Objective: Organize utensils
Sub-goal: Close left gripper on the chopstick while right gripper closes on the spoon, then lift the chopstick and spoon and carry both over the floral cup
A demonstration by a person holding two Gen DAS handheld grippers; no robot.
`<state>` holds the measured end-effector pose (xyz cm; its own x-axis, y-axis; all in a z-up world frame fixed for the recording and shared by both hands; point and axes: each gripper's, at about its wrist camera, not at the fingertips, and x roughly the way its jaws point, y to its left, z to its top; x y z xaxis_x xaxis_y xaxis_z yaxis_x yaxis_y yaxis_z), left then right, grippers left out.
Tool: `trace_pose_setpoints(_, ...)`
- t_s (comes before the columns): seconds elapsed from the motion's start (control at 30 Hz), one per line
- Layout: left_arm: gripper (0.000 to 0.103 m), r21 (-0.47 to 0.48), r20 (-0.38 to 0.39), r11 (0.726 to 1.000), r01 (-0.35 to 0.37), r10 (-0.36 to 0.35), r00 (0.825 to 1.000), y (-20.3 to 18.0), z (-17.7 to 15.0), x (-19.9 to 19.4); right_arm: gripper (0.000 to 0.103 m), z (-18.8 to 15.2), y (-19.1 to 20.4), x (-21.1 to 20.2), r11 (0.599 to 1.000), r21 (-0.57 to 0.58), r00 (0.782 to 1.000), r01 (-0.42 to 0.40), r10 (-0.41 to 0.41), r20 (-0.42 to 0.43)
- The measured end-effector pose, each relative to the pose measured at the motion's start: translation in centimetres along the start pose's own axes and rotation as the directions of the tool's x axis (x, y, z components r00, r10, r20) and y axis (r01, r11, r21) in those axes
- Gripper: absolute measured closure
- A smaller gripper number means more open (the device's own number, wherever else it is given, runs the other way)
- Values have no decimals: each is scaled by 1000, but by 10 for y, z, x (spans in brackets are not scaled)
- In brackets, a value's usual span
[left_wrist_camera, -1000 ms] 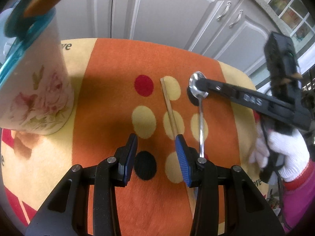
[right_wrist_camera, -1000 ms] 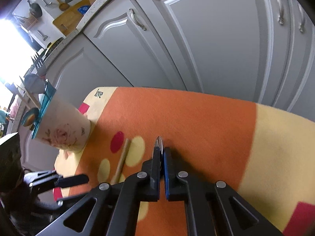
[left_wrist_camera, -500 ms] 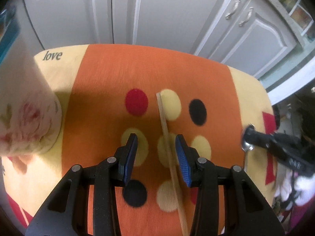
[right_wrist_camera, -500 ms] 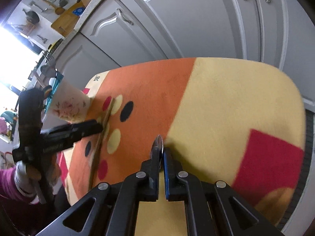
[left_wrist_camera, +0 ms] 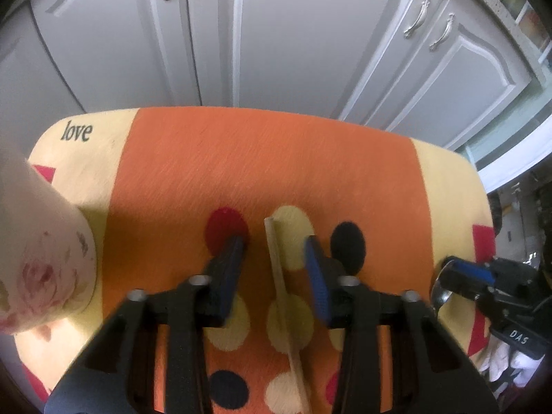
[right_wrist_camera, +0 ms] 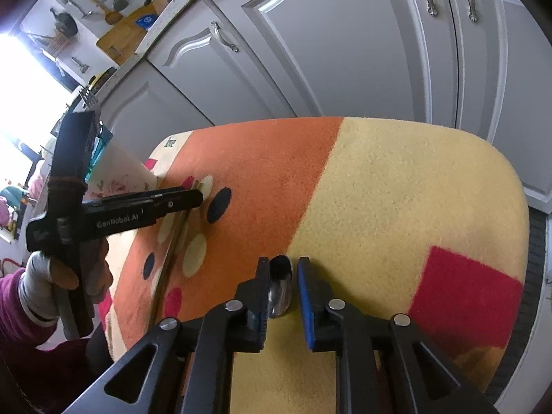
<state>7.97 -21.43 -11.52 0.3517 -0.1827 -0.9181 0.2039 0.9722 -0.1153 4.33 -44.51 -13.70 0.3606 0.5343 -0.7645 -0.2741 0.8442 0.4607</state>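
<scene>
Orange, cream and red fleece cloth spread over the surface, dotted with red, black and cream circles, "love" printed at the far left corner. Wooden chopstick flat on the cloth, running away from the camera between the fingers of the left tongs. Left tongs wide apart, one finger either side of the chopstick, neither pad touching it, nothing gripped. Same chopstick in the right wrist view, lying beneath the left tongs, whose fingertips hang low over its far end. Metal spoon on the cream part of the cloth, bowl between the blue-padded fingers of the right tongs. Right tongs partly parted, a gap showing on both sides of the spoon bowl, no grip on it. From the left wrist view, right tongs at the right edge of the cloth with the spoon bowl just at the tips. Floral cream holder upright at the near left of the cloth, well apart from the spoon. White-gloved left hand wrapped around the handle of the left tongs. Grey cabinet doors behind the surface.
</scene>
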Motion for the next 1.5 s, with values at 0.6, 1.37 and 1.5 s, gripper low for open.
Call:
trace_pose_setpoints(0.6, 99, 22, 69, 984, 176, -177, 982, 16, -28, -78, 100, -3, 17, -30, 992, -22, 990, 127, -126, 61)
trace_pose_setpoints(1.37, 99, -8, 184, 969, 245, -240, 953, 57, -40, -165, 101, -7, 71, -71, 990, -110, 986, 93, -76, 148)
trace_pose_setpoints(1.5, 99, -17, 224, 967, 253, -243, 944, 71, -40, -188, 101, 0, 100, -90, 985, -150, 978, 89, -58, 199)
